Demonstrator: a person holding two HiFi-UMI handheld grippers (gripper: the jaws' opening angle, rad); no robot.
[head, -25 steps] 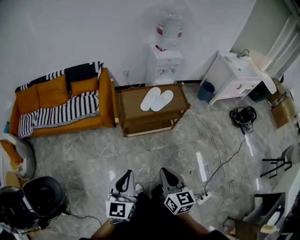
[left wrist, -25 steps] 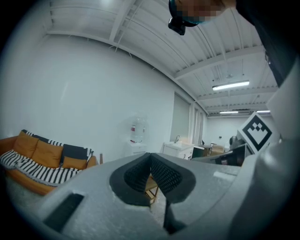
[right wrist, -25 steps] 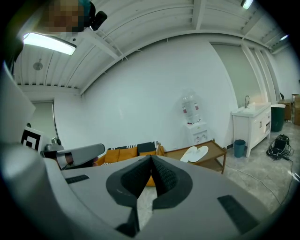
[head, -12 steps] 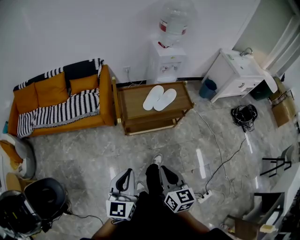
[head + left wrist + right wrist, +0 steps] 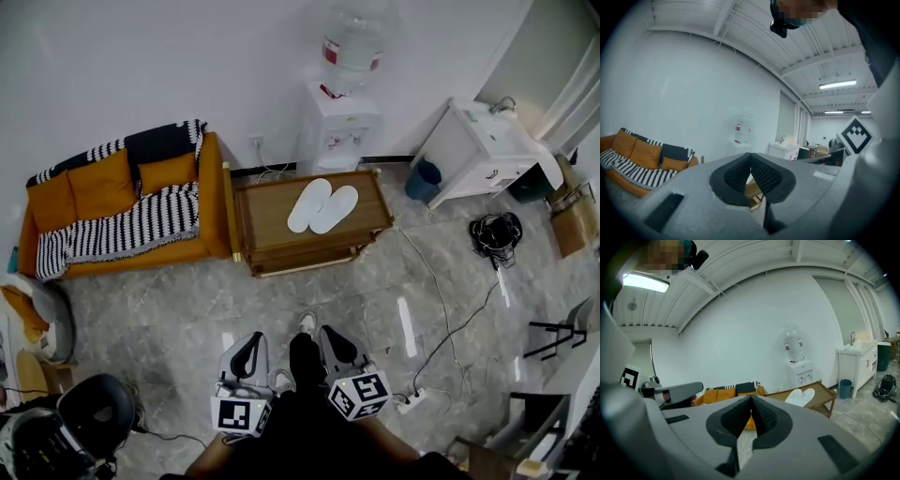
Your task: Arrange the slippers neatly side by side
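Slippers (image 5: 322,206): white, lying as a pair side by side on top of the wooden table (image 5: 265,202), touching along part of their inner edges, toe and heel ends hard to tell apart from the head view. Sitting well apart from both claws, across a stretch of grey marble floor (image 5: 169,309).

Hovering low at the bottom of the head view: the left gripper (image 5: 249,343) and the right gripper (image 5: 335,339), one on each side of a dark trouser leg (image 5: 303,354) and a pale shoe (image 5: 307,322). Burying the rear ends of both grippers under dark clothing at the frame's bottom edge. Pressing together on both grippers, the jaws, ribbed pads meeting at the tips and pinching nothing.

Catching the pair in the right gripper view too, near end cut off by that gripper's own grey body. Losing the pair entirely in the left gripper view behind the gripper's bulk, only a sliver of the table's frame peeking out below the closed pads.

Flanking the table: an orange sofa (image 5: 122,187) with a striped throw (image 5: 141,225) on the left, a water dispenser (image 5: 339,127) behind, its clear bottle (image 5: 354,42) hard to outline against the white wall. Sitting at lower left, a dark round thing (image 5: 94,408), too murky to name.
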